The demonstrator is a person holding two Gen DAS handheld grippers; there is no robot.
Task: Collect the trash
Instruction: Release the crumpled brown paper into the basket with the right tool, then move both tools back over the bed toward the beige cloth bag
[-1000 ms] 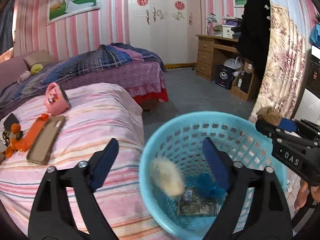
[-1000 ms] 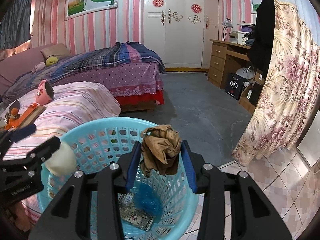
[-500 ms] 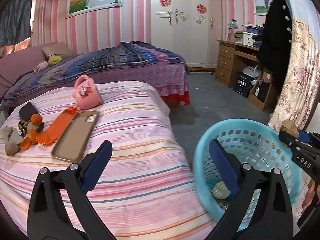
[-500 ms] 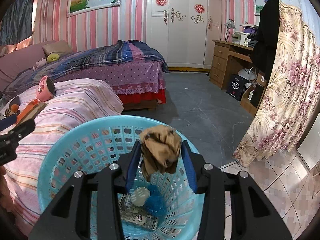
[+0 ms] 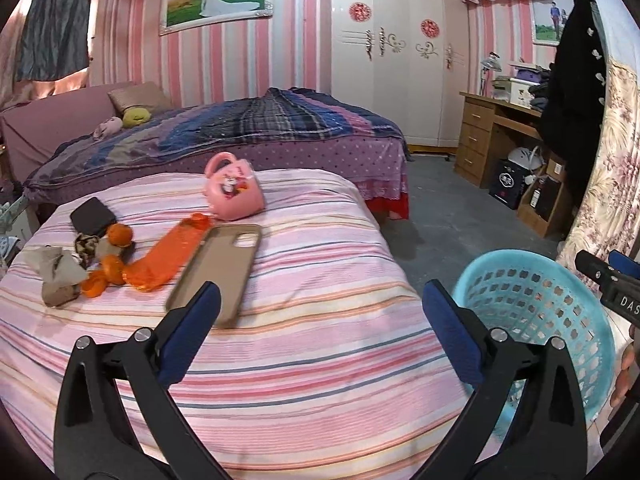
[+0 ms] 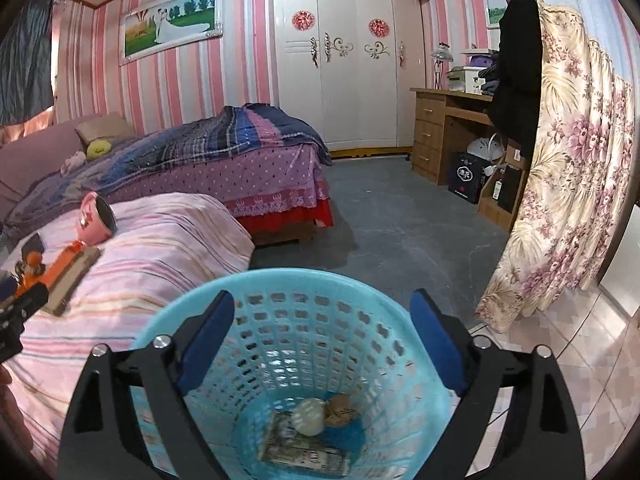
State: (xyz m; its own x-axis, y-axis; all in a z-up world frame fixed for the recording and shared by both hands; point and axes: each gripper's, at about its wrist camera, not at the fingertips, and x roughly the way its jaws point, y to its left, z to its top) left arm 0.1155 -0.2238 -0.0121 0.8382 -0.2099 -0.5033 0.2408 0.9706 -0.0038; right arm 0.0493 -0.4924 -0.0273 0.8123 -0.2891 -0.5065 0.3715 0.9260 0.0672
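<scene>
Right gripper (image 6: 320,344) hangs over the blue basket (image 6: 280,280), fingers spread wide and empty; 3 scraps lie at the basket's bottom. Left gripper (image 5: 320,332), fingers also apart, faces the striped bed (image 5: 320,360) left of the basket. Next trash looks like the crumpled paper (image 5: 56,272) beside the orange peels (image 5: 108,268): light, soft, crushable, so pinch its bunched middle.

A pale blue plastic basket (image 6: 304,344) stands upright on the floor beside the bed. At its bottom lie a whitish ball (image 6: 308,417), a brown crumpled wad (image 6: 341,416) touching it, and a flat printed wrapper (image 6: 306,454).

On the bed lie crumpled paper (image 5: 56,268), orange peels (image 5: 108,268) and an orange bag (image 5: 168,256).
</scene>
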